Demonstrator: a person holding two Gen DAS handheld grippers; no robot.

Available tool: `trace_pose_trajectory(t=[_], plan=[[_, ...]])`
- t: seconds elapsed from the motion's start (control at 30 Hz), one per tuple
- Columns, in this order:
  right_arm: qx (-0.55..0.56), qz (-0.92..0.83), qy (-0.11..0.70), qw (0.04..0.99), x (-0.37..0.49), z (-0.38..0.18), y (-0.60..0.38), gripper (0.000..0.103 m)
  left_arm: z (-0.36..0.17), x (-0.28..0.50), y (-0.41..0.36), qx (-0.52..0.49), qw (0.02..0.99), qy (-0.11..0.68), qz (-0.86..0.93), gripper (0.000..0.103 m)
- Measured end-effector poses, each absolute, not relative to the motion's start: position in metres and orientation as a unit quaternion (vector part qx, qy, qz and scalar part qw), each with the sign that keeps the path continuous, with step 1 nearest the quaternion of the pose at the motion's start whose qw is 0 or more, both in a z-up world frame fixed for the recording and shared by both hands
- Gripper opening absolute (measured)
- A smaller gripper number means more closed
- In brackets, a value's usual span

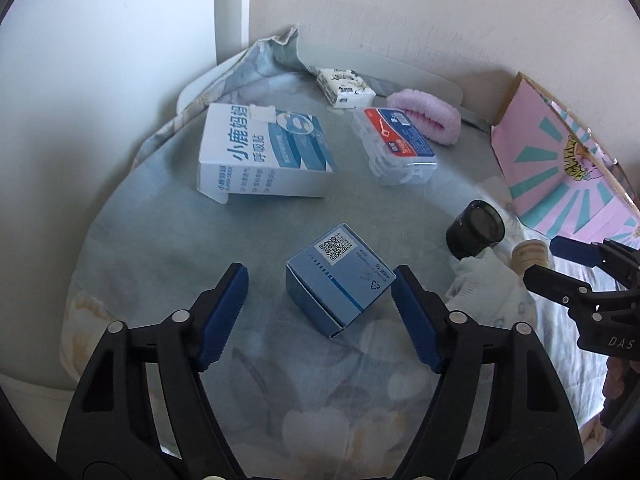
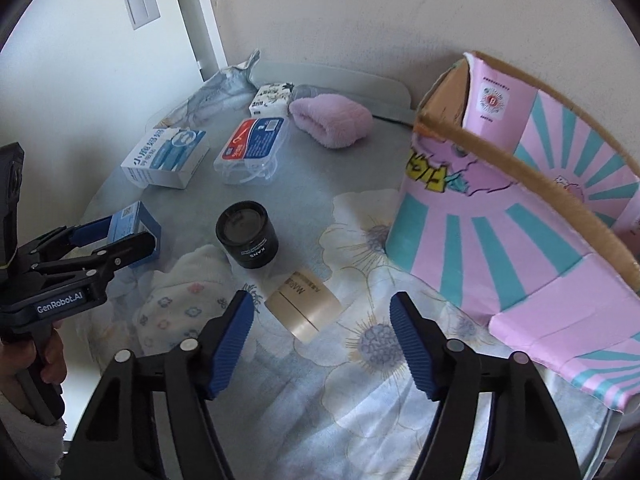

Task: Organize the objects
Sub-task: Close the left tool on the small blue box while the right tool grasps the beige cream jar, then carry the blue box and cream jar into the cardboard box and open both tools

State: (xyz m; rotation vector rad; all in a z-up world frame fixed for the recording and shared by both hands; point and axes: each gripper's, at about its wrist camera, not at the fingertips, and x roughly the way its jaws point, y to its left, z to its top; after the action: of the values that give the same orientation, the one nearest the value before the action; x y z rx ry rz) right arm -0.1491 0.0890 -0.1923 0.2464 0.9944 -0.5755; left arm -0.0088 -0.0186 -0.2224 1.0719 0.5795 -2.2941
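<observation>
Both tongs tilt steeply down over the floral-cloth counter (image 2: 360, 240). The left tongs (image 1: 320, 312) stand partly open with their ribbed blue pads on either side of the small blue carton (image 1: 340, 280); the right-hand pad sits just at the carton's corner, the left-hand pad apart from it, so nothing is gripped. The carton is a squat cardboard cube with a printed code on its top face. The right tongs (image 2: 322, 340) are also partly open and empty, their fingers flanking a beige cylindrical jar (image 2: 304, 300) that lies on its side just beyond the tips. In the right wrist view a bare hand (image 2: 44, 356) curls round the black handle of the left tongs. Just left of the beige jar lies a soft white cloth with small flowers (image 2: 180, 300). Behind the jar stands a black glossy jar (image 2: 246, 232), round and upright. To the jar's right rises a pink cardboard box with teal rays (image 2: 500, 232), open-topped. Farther back from the jar lie a white and blue carton (image 2: 166, 158), a clear plastic case with a red and blue label (image 2: 252, 148), a fluffy pink roll (image 2: 332, 124) and a patterned tissue pack (image 2: 270, 98) near the wall.
</observation>
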Motion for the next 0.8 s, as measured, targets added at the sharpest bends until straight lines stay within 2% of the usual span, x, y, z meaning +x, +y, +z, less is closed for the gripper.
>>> trace_pose_trajectory(t=[0.23, 0.3, 0.8], plan=[[0.117, -0.25, 0.477, 0.834, -0.142, -0.199, 0.089, 0.045, -0.226, -0.013, -0.018, 0.395, 0.286, 0.209, -0.848, 0.056], [0.114, -0.247, 0.479, 0.835, -0.141, -0.199, 0.09, 0.04, -0.225, -0.013, -0.017, 0.394, 0.284, 0.205, -0.85, 0.048], [0.1, -0.247, 0.481, 0.835, -0.141, -0.191, 0.099, 0.039, -0.208, -0.007, -0.011, 0.382, 0.307, 0.214, -0.845, 0.046]])
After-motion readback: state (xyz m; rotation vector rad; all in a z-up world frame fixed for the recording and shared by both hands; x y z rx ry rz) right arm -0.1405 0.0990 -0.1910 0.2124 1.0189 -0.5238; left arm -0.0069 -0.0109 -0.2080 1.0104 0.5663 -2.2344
